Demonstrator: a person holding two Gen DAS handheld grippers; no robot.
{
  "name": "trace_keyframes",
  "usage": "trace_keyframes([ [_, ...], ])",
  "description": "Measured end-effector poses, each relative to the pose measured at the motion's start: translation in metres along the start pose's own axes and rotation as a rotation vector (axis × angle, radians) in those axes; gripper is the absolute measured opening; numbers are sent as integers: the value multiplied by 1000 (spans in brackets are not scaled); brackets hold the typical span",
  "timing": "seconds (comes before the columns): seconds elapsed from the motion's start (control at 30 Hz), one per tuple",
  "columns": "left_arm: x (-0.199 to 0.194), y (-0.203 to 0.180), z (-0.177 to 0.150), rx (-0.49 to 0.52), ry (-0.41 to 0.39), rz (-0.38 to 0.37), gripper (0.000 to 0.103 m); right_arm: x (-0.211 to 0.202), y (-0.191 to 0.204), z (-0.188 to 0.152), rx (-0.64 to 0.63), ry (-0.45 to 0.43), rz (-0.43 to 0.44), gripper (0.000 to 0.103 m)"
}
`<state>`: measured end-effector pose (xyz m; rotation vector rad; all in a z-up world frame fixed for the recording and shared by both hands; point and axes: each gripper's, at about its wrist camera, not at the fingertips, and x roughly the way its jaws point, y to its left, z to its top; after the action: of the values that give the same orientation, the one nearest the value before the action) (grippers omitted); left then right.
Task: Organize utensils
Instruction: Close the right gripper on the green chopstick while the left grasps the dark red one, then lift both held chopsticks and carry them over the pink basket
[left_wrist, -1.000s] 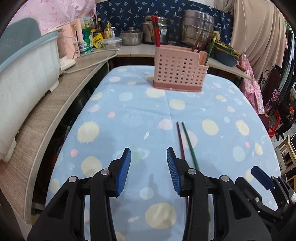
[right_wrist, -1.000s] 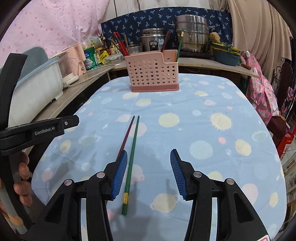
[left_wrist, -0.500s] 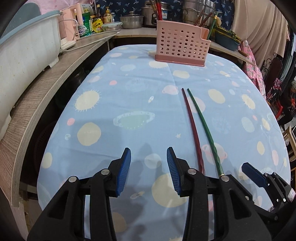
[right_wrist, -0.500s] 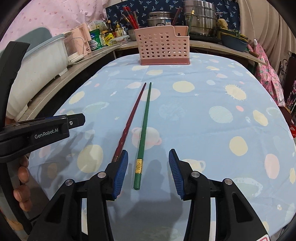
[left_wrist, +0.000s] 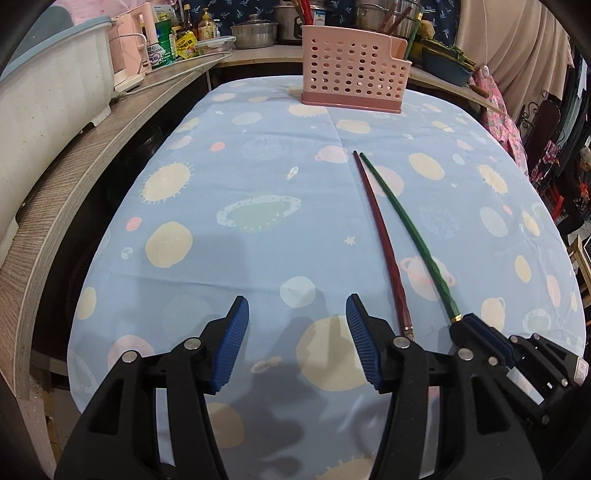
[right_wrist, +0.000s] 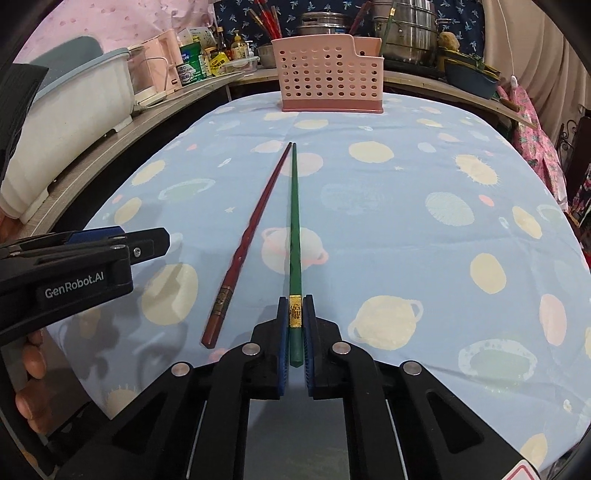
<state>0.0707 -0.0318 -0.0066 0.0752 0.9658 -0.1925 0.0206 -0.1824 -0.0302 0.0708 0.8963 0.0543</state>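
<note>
A green chopstick (right_wrist: 294, 229) and a dark red chopstick (right_wrist: 255, 225) lie side by side on the blue patterned tablecloth (right_wrist: 406, 206), tips pointing at the pink perforated utensil basket (right_wrist: 328, 79) at the far end. My right gripper (right_wrist: 295, 310) is shut on the green chopstick at its gold band, near the thick end. My left gripper (left_wrist: 295, 325) hovers over bare cloth just left of the red chopstick (left_wrist: 380, 236), its jaws opening with nothing between them. In the left wrist view the right gripper (left_wrist: 480, 332) clamps the green chopstick (left_wrist: 410, 229).
A wooden counter (left_wrist: 74, 177) curves along the left with a white tub (left_wrist: 48, 96), a pink appliance and bottles. Steel pots (right_wrist: 410, 33) and more chopsticks stand behind the basket. Floral fabric (right_wrist: 532, 129) hangs at the right edge. A person's fingers (right_wrist: 29, 369) hold the left gripper.
Both grippers sank toward the cloth and the chopsticks' thick ends. The right gripper closed onto the green chopstick. The left gripper's jaws widened.
</note>
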Motion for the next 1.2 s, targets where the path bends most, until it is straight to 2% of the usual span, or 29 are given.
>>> trace_keyframes([
  [0.17, 0, -11, -5, 25, 6, -20, 54, -5, -17, -4, 53, -5, -19, 7],
  [0.27, 0, -18, -6, 34, 5, -42, 62, -9, -29, -7, 89, -8, -31, 7],
  [0.33, -1, -24, -7, 45, 3, -58, 64, -10, -37, -9, 112, -7, -33, 7],
  [0.63, 15, -44, -16, 77, 54, -91, 64, -14, -48, -14, 141, -9, -30, 7],
  [0.8, 15, -44, -17, 87, 48, -81, 52, -14, -48, -14, 141, -10, -29, 7],
  [0.87, 15, -42, -17, 89, 45, -85, 35, -14, -48, -14, 141, -10, -29, 7],
  [0.9, 14, -42, -16, 90, 47, -92, 30, -14, -48, -14, 141, -9, -29, 7],
  [0.97, 14, -40, -17, 86, 52, -106, 13, -14, -48, -14, 141, -9, -29, 7],
  [1.0, 14, -39, -16, 85, 57, -115, 9, -14, -48, -14, 141, -9, -29, 7],
  [1.2, 11, -34, -13, 67, 78, -148, 7, -17, -49, -11, 140, -6, -23, 7],
])
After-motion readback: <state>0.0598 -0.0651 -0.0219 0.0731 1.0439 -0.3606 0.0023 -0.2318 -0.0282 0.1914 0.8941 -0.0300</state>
